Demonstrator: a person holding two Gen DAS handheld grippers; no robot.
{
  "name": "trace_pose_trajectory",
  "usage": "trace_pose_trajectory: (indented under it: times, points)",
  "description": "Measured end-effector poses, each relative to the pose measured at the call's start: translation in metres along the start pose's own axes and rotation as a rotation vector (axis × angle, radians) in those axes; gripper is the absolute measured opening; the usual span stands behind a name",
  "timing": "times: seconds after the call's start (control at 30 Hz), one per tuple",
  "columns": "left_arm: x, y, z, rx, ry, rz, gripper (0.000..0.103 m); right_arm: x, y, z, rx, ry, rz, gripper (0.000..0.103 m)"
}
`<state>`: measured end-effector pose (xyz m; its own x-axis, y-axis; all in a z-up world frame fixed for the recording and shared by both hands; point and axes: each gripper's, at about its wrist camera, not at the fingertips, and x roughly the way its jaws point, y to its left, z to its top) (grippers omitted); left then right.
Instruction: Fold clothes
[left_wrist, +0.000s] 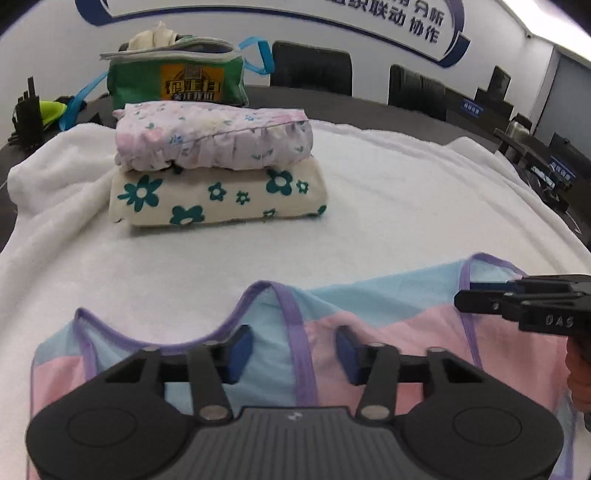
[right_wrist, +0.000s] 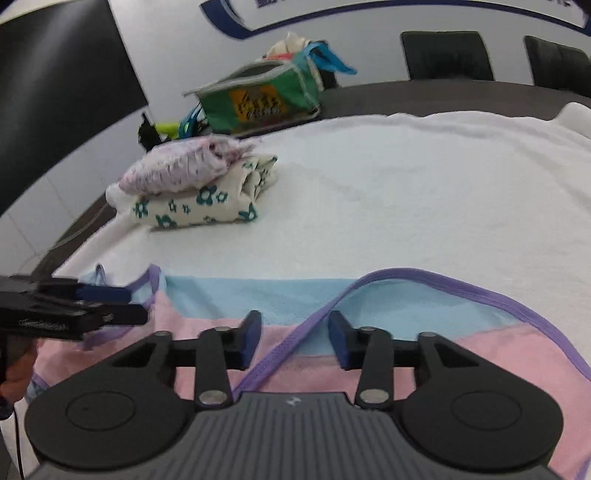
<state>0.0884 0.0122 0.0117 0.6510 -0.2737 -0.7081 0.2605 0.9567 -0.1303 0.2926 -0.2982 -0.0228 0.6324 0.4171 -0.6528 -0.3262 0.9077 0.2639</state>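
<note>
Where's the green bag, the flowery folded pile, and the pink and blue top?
green bag (left_wrist: 177, 83): left wrist view, front panel.
flowery folded pile (left_wrist: 218, 199): left wrist view, bottom cream piece.
pink and blue top (right_wrist: 258, 291): right wrist view, blue band.

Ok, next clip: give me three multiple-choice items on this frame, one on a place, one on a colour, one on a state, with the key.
1. Where is the pink floral garment?
A) on the floor
B) on top of the cream flowered garment
C) draped over a chair

2. What colour is the trim of the pastel top?
A) purple
B) green
C) black

3. How is the green bag?
A) zipped shut
B) flattened and empty
C) open, with cloth poking out

Key: 1B, it caps the folded stack; 2A, purple edging runs round the straps and neckline; 3C, its top gapes with pale cloth showing.
</note>
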Motion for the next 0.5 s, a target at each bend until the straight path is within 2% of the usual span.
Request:
trace_pose_trajectory:
  times: [0.03,0.07,0.2,0.27,0.3,0.37,0.4,0.43,0.5]
  points:
    - [0.001,0.0,-0.002,0.006,-0.013,0.005,0.004,0.003,0.003,0.0,-0.023,-0.003,-0.004,0.007]
    - [0.0,0.002,-0.005,0.009,-0.03,0.009,0.004,0.006,0.005,-0.001,-0.046,-0.008,-0.009,0.003]
    - [-0.001,0.004,-0.013,0.033,-0.088,0.016,0.004,0.004,0.008,0.0,-0.099,-0.097,-0.069,0.002]
    - [-0.001,0.001,-0.014,0.057,-0.103,0.025,0.005,0.007,0.004,0.001,-0.083,-0.101,-0.063,0.002]
    - [-0.002,0.0,-0.015,0.066,-0.107,0.027,0.009,0.009,0.002,0.001,-0.079,-0.101,-0.058,0.004]
    - [-0.009,-0.001,-0.014,0.066,-0.116,0.019,0.011,0.006,0.001,0.002,-0.082,-0.114,-0.061,0.011]
    - [-0.016,0.0,-0.013,0.055,-0.127,0.009,0.011,0.001,0.002,0.003,-0.091,-0.129,-0.073,0.023]
    - [-0.024,0.002,-0.014,0.047,-0.143,0.0,0.012,-0.003,0.003,0.003,-0.1,-0.143,-0.084,0.041]
    - [-0.048,0.004,-0.019,0.04,-0.185,-0.011,0.025,-0.024,0.005,0.003,-0.129,-0.191,-0.099,0.047]
